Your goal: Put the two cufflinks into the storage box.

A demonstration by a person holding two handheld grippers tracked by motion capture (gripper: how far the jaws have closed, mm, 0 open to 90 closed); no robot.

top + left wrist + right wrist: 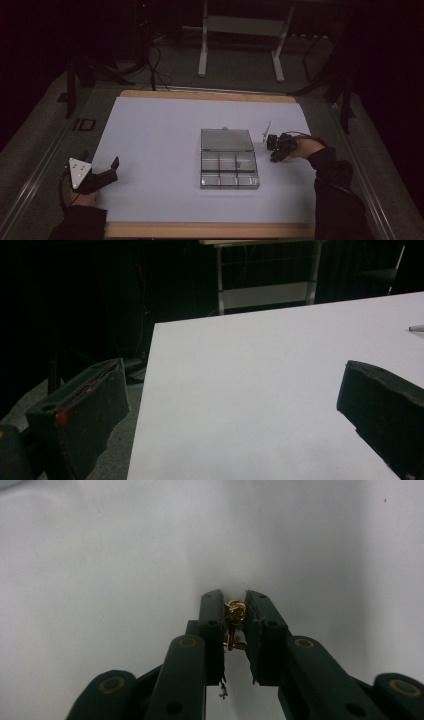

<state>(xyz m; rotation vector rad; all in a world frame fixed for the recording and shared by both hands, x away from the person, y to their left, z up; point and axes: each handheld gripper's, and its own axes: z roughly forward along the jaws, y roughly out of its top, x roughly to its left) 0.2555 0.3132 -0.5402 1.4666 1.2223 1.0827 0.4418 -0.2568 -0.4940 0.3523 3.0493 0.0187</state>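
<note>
A clear compartment box (229, 158) lies open in the middle of the white table, lid flat behind it. One small gold piece (238, 163) sits in a top-row compartment. My right gripper (274, 157) rests on the table just right of the box. In the right gripper view its jaws are shut on a small gold chain-like piece (234, 620), pressed close to the white surface. My left gripper (111, 167) sits at the table's left edge, its jaws wide apart with nothing between them; the left gripper view shows its fingers (80, 410) over the table's edge.
The white sheet (160, 145) covers a wooden table with free room left of the box. A thin pale strip (266, 132) stands just behind the right gripper. A metal frame stand (240, 35) is on the dark floor beyond the table.
</note>
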